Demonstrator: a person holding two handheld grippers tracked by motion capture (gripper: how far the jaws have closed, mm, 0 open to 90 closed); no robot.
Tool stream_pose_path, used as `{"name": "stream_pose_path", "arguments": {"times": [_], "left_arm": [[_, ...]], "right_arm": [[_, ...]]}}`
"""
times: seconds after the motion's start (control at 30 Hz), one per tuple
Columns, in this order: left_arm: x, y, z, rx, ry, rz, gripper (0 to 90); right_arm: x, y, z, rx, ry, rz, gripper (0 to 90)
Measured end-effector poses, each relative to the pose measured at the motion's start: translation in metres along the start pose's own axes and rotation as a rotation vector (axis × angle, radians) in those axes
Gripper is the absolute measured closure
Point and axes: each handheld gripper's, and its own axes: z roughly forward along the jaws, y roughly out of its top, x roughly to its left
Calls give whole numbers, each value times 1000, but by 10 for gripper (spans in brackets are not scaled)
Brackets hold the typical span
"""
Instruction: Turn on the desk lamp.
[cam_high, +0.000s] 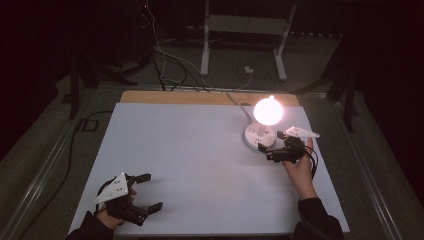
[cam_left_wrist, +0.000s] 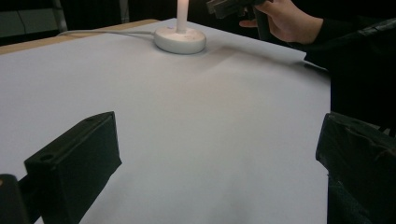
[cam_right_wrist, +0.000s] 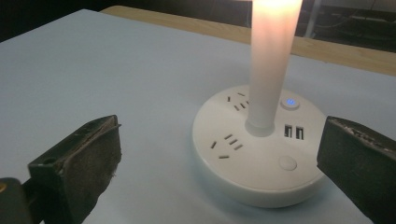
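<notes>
Right gripper view: my right gripper (cam_right_wrist: 219, 154) hangs spread wide just short of the lamp base (cam_right_wrist: 259, 154), holding nothing. Lamp lit, near the table's (cam_high: 190, 150) far right. Risk, as I judge it: a jaw catching the slim stem (cam_right_wrist: 268, 70) could tip it. Base is a smooth white plastic disc with sockets and buttons. Left gripper (cam_high: 131, 197) parted too, empty, well apart.

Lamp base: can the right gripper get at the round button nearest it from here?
Probably yes. The right gripper is open, right beside the lamp base, and nothing lies between its jaws and the button. The stem stands behind the button.
</notes>
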Motion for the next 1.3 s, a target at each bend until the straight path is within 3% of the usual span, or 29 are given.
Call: {"name": "stream_pose_path", "arguments": {"times": [0.47, 0.83, 1.3], "left_arm": [[0, 0, 0, 3, -5, 0, 3], [0, 1, 0, 0, -8, 1, 3], [-1, 0, 1, 1, -9, 5, 3]], "right_arm": [[24, -8, -26, -17, 43, -7, 0], [40, -29, -41, 24, 71, 3, 0], [57, -58, -60, 107, 86, -22, 0]]}}
